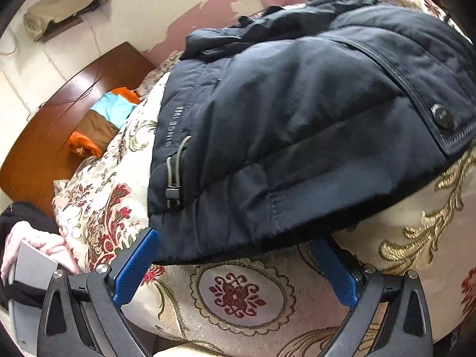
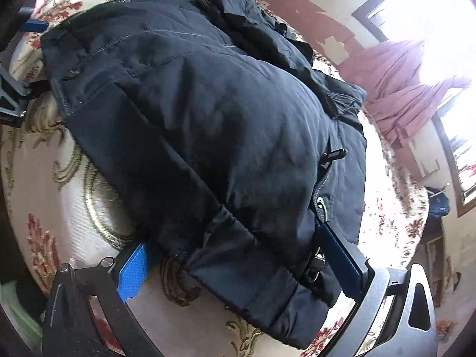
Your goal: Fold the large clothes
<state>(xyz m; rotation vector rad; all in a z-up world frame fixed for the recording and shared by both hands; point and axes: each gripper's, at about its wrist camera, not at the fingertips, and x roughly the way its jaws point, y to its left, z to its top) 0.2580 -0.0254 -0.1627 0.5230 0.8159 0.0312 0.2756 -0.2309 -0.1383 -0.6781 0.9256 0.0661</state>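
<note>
Big dark jacket (image 1: 297,125) lay bunched on flowery bed (image 1: 238,297), looked partly folded, not neat yet. Your left gripper (image 1: 238,264): jaws wide, at jacket hem, held nothing. Your right gripper (image 2: 238,264): jaws wide around jacket edge, not pinched. More folds left, I think.

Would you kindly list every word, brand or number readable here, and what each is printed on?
"SINCE 1960": printed along the side hem of the dark jacket, above the drawstring toggle.
Snap button: embossed lettering, too small to read.
Zipper pull: marking blurred, unreadable.
</note>
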